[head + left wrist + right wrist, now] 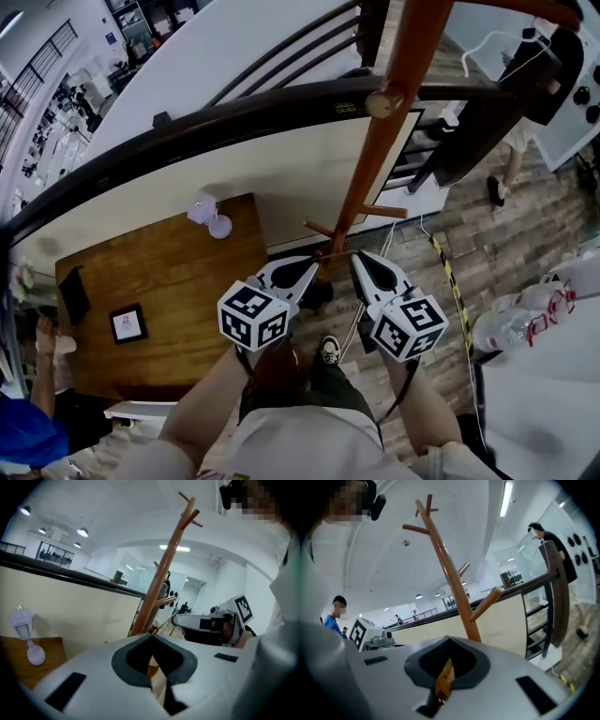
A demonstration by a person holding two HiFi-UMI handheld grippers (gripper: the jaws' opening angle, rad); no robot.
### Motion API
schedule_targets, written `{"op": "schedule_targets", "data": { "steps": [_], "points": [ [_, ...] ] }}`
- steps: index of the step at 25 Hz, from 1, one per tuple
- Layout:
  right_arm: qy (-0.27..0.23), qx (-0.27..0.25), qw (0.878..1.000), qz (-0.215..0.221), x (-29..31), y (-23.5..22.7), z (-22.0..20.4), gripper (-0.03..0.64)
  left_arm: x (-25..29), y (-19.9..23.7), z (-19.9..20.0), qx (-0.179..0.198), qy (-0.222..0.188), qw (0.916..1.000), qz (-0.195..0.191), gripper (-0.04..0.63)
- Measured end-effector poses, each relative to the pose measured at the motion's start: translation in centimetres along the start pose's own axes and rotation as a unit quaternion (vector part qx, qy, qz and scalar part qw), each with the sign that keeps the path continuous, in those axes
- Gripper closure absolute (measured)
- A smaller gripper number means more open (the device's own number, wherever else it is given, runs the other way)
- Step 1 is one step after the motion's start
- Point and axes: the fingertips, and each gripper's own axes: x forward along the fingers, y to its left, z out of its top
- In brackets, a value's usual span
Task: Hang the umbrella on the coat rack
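Ahead of both grippers, one orange-brown wooden coat rack [394, 122] rises from the grey plank floor [511, 253], with one brown wooden table [173, 281] to their left. The left gripper [313, 267] and right gripper [357, 257] each clamp one thin tan umbrella cord [339, 253], taut between them.

Head view looks steeply down the coat rack [367, 178] — both gripper views, low and close, look up it.

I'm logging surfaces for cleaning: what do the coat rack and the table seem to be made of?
Coat rack: looks like wood with a smooth reddish-brown finish, going by its round pole and pegs. Table: probably wood or veneer, slightly glossy, with grain streaks showing.
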Motion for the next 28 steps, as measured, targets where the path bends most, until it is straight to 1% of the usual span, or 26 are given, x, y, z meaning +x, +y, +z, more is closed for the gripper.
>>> {"op": "schedule_targets", "data": {
  "steps": [8,15,21,23,28],
  "points": [
    [0.017,0.03,0.999,-0.016,2.4,-3.2,-4.6,0.614,2.7,2.7,-4.4,-0.027,0.029,0.9992,0.003,0.592],
    [0.029,0.022,0.999,0.0,4.6,-4.3,-7.1,0.614,5.4,4.6,-6.8,-0.043,0.044,0.9981,0.011,0.592],
    [0.032,-0.001,0.999,0.003,6.4,-5.4,-7.8,0.614,7.9,5.9,-7.3,-0.037,0.044,0.9982,0.021,0.591],
    [0.036,-0.008,0.999,0.001,6.9,-5.8,-8.0,0.614,8.6,6.1,-7.3,-0.037,0.043,0.9982,0.019,0.591],
    [0.041,-0.008,0.999,-0.008,7.4,-6.4,-8.2,0.612,10.0,6.0,-7.2,-0.019,0.048,0.9985,0.014,0.592]
  ]
}}
